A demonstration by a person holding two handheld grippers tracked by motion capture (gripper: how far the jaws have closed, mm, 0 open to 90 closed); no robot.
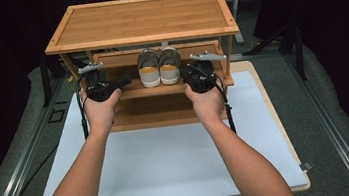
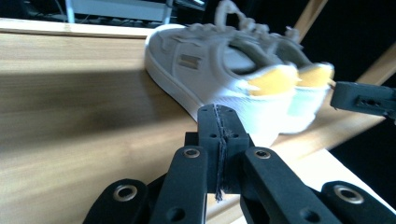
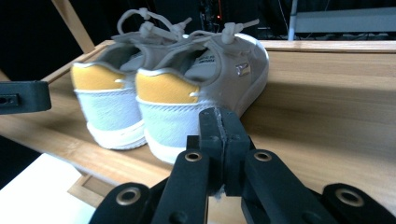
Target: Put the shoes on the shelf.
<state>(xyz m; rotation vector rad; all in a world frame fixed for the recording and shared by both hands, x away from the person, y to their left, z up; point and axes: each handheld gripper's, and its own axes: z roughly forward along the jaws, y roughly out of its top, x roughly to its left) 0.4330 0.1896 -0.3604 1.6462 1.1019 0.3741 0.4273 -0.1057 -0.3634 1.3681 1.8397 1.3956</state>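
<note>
High view: the pair of shoes (image 1: 159, 67) is seen on the middle shelf of the wooden rack (image 1: 140, 19), heels outward, flanked by the left gripper (image 1: 93, 75) and right gripper (image 1: 202, 64). Both sets of jaws are pressed together, empty. Before approach, jaws should be parted, each heel being taken squarely.

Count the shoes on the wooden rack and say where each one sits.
2. The left shoe and the right shoe stand side by side on the rack's middle shelf, heels towards the person. None seems hidden.
</note>
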